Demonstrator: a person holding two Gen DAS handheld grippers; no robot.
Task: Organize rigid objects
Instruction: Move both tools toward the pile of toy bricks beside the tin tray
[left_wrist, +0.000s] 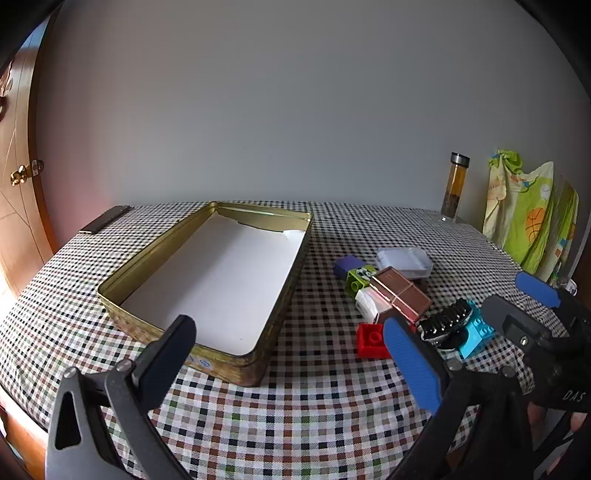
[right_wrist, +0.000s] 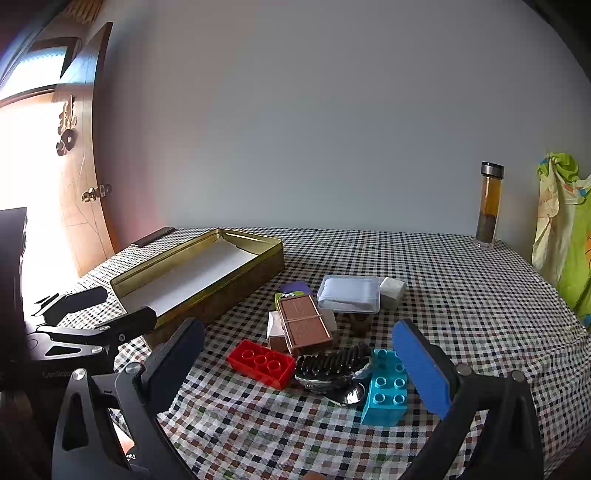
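An open gold tin (left_wrist: 122, 284) (right_wrist: 255, 273) with a white lining lies on the checked tablecloth at the left. To its right is a pile: a red brick (right_wrist: 260, 363) (left_wrist: 371, 340), a cyan brick (right_wrist: 386, 393) (left_wrist: 478, 332), a black ribbed object on a shiny base (right_wrist: 332, 365) (left_wrist: 445, 321), a brown box (right_wrist: 304, 325) (left_wrist: 400, 295), a clear plastic box (right_wrist: 349, 293) (left_wrist: 404, 261), a green brick (left_wrist: 356, 277) and a purple piece (left_wrist: 347, 264). My left gripper (left_wrist: 295, 362) is open and empty in front of the tin. My right gripper (right_wrist: 299, 369) is open and empty, just short of the pile.
A glass bottle with a metal cap (right_wrist: 489, 205) (left_wrist: 456, 186) stands at the back right. A green patterned cloth (right_wrist: 565, 236) (left_wrist: 528, 218) hangs at the right. A dark flat object (left_wrist: 105, 218) lies at the table's back left corner. A wooden door (right_wrist: 85, 177) is at the left.
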